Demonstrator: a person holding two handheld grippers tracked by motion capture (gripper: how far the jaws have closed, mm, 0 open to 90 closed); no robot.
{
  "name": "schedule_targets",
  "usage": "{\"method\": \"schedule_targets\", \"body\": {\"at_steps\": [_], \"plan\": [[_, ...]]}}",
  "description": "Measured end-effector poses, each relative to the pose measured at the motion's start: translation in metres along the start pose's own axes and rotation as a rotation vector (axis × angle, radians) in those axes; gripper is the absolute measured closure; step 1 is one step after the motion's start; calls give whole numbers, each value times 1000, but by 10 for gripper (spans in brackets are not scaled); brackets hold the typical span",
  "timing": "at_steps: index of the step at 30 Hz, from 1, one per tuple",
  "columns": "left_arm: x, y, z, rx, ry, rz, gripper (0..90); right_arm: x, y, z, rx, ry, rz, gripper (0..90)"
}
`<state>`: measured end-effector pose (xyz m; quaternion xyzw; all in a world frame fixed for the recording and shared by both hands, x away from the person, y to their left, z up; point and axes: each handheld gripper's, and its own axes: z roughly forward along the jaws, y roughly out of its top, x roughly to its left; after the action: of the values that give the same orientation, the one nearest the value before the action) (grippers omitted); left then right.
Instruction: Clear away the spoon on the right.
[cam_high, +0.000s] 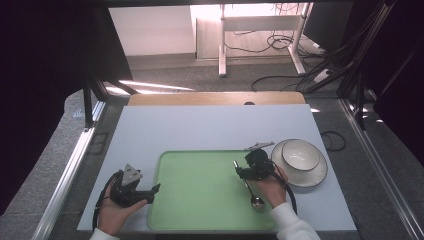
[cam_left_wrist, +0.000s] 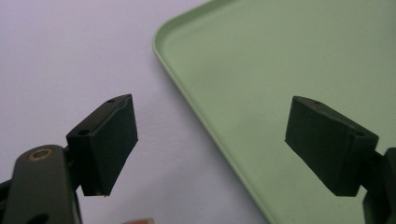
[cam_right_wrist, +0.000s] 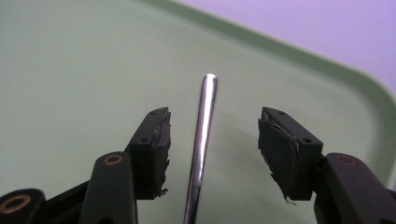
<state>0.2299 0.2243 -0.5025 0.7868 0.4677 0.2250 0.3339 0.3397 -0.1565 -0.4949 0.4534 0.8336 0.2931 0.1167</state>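
In the high view a green tray (cam_high: 200, 190) lies on the white table (cam_high: 150, 130), with a metal spoon (cam_high: 251, 192) resting inside it near the tray's 4 o'clock corner, its bowl end toward the person and its handle running up toward 11 o'clock. The right gripper (cam_high: 238, 172) sits over the handle end, held by the person's right hand (cam_high: 270, 187), and at 3 o'clock from the tray, just off its edge, a white bowl (cam_high: 300, 154) stands on a white plate (cam_high: 312, 177). The left gripper (cam_high: 155, 189) rests at the tray's 9 o'clock edge in the left hand (cam_high: 115, 210), its tips just over the rim. In the left gripper view the 2 jaws stand wide apart with nothing between them; the tray's rounded corner (cam_left_wrist: 161, 39) passes under the gap, the table to one side and the green floor to the other. In the right gripper view the spoon's handle (cam_right_wrist: 201, 140) lies flat on the tray and runs up the middle toward 12 o'clock, and the jaws stand clear of it on either side, neither pad touching the metal, so this gripper is open around the handle and holds nothing. Judging from how things lie, the spoon looks already set down in the tray and let go, so that step seems done; what may be left is lifting the gripper away, and perhaps dealing with the bowl and plate still outside the tray.
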Motion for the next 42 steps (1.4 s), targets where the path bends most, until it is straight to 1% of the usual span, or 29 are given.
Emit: {"method": "schedule_targets", "body": {"at_steps": [2, 4, 7, 10, 12, 15, 16, 18, 19, 21, 24, 26, 29, 33, 35, 38, 40, 42], "plan": [[0, 0, 0, -2, 0, -1, 165, 0, 0, -1, -11, 18, -2, 419], [1, 0, 0, -2, 2, -2, 165, 0, 1, -4, -34, 40, 0, 406], [3, 1, -1, 0, 4, -3, 166, -1, 1, -9, -79, 68, -16, 390], [4, 2, -1, -8, 7, -11, 166, -4, 1, -16, -116, 109, -28, 379], [5, 3, -1, -12, 9, -14, 166, -6, 2, -19, -137, 127, -38, 374], [5, 3, -2, -9, 14, -5, 166, -10, 2, -26, -168, 164, -56, 367], [5, 3, -2, -7, 16, -1, 166, -11, 2, -28, -174, 168, -67, 361], [5, 3, -2, -9, 18, -2, 165, -14, 2, -34, -194, 175, -89, 354], [5, 3, -2, -6, 18, 0, 165, -16, 1, -40, -211, 187, -85, 350], [6, 3, -2, -16, 20, -12, 165, -20, -1, -50, -242, 201, -85, 345], [7, 6, -2, -24, 20, -9, 165, -27, -7, -65, -282, 194, -80, 338], [7, 7, -2, -30, 17, -14, 165, -34, -16, -77, -311, 178, -63, 338], [8, 7, -2, -39, 6, -21, 165, -42, -31, -90, -333, 163, -40, 337], [11, 9, -3, -48, 1, -30, 165, -55, -58, -104, -350, 138, -12, 332], [13, 9, -3, -50, 1, -34, 165, -61, -66, -106, -350, 125, -6, 332], [14, 11, -2, -53, 1, -35, 165, -68, -75, -107, -348, 126, 13, 331], [14, 12, 0, -52, 1, -33, 165, -71, -77, -106, -348, 129, 25, 332], [14, 12, 2, -50, 0, -32, 165, -72, -77, -106, -349, 130, 23, 331]]}}
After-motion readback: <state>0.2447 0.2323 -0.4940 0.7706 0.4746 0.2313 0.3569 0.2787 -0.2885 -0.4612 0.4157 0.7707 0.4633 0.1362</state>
